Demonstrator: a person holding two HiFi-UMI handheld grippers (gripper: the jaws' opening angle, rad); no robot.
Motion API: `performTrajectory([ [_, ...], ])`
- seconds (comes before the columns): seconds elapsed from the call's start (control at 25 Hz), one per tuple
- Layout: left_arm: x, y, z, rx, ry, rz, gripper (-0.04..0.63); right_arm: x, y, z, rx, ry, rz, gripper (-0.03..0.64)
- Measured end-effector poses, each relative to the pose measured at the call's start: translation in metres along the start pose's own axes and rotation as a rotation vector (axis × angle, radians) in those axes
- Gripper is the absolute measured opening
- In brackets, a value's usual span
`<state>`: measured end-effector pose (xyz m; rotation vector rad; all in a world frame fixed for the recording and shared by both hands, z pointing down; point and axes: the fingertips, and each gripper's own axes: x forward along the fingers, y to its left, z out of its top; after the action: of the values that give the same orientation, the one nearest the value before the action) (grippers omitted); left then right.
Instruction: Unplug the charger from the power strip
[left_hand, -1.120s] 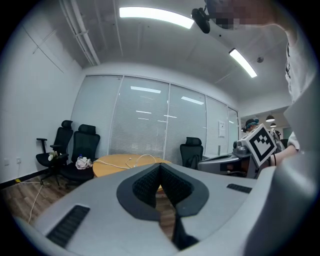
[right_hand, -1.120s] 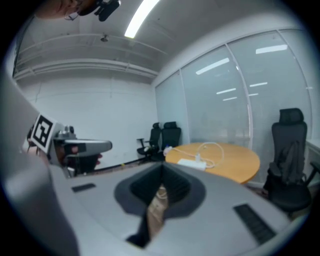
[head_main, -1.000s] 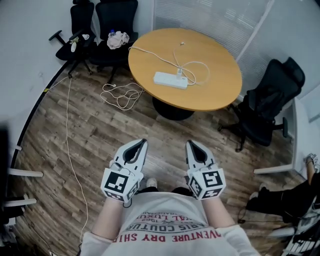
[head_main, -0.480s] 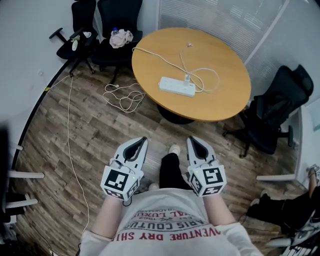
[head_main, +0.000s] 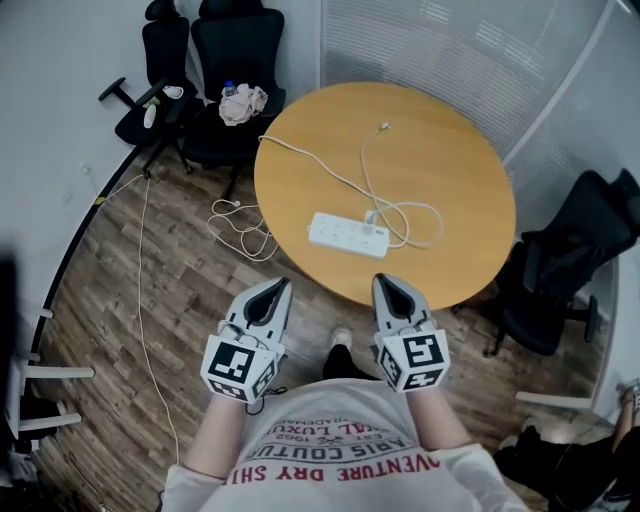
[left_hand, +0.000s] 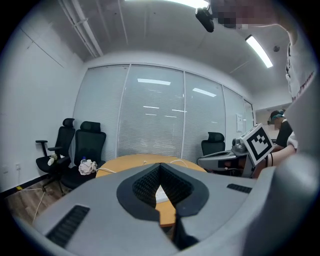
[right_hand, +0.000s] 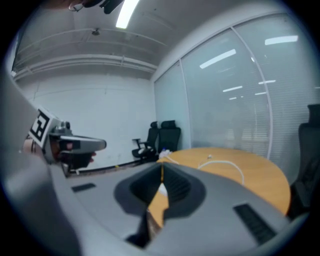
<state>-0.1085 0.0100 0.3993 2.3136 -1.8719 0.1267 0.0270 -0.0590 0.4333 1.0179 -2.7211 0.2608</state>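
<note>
The white rectangular power strip (head_main: 347, 235) lies flat on the round wooden worktop (head_main: 450, 150), near its front edge. The small white charger (head_main: 370, 219) is plugged into the strip's right end, with its white cable (head_main: 425, 215) looped beside it. The left tool (head_main: 281, 286) and the right tool (head_main: 381, 284) are both clenched and empty. They are held side by side at the worktop's near edge, apart from the strip.

head view: way up, staring steeply down, worktop (head_main: 450, 170) just past both sets of jaws | left gripper view: low, near-level along its jaws | right gripper view: same deal | all share: worktop, power strip (head_main: 347, 234) ahead of the jaws
</note>
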Motion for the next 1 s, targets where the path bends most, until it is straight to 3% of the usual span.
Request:
performTrajectory([
  [0.28,0.104,0.017,0.011,0.001,0.035,0.007,0.032,0.067,-0.071,0.005,0.01,0.05,0.064,0.029],
  [0.6,0.167,0.034,0.007,-0.001,0.076,-0.057,0.032,0.107,-0.112,-0.013,0.045,0.142,0.027,0.029],
  [0.8,0.2,0.048,-0.019,-0.034,0.146,-0.169,0.032,0.122,-0.115,-0.036,0.07,0.211,-0.041,0.029],
  [1.0,0.227,0.055,-0.045,-0.015,0.248,-0.331,0.032,0.132,-0.12,-0.058,0.141,0.267,-0.165,0.029],
])
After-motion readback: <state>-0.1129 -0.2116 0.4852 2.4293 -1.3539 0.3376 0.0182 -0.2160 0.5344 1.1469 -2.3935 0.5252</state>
